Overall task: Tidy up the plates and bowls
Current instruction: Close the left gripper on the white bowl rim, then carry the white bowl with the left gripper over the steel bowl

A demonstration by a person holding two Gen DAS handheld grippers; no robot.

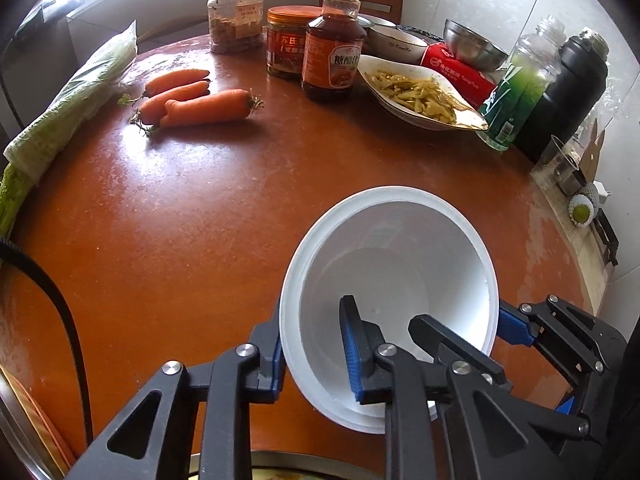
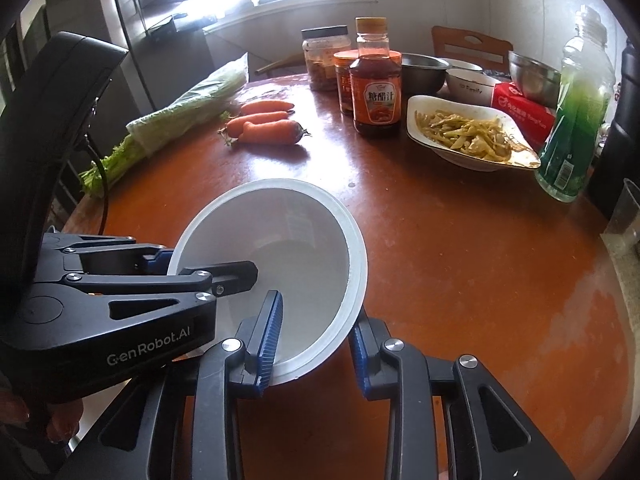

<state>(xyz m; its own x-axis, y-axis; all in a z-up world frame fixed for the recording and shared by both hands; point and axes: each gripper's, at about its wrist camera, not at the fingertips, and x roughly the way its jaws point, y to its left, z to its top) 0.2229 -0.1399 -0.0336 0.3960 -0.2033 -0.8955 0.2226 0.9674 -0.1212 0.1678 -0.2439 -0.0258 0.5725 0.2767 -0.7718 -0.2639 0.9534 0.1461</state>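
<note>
Both tools grip the rim of the white bowl (image 1: 394, 264). The left tool (image 1: 316, 354) pinches one side and the right tool (image 2: 316, 348) the other, above the tabletop (image 1: 192, 208).

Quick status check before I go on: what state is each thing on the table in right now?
White plastic bowl: empty, tilted, gripped at its rim from both sides.
Left gripper: shut on the bowl's rim.
Right gripper: shut on the bowl's rim.
White oval dish: holds yellow-green food.
Brown sauce bottle: upright, capped.
Clear green-labelled bottle: upright, partly filled.
Steel bowl: upright on a red box.
</note>
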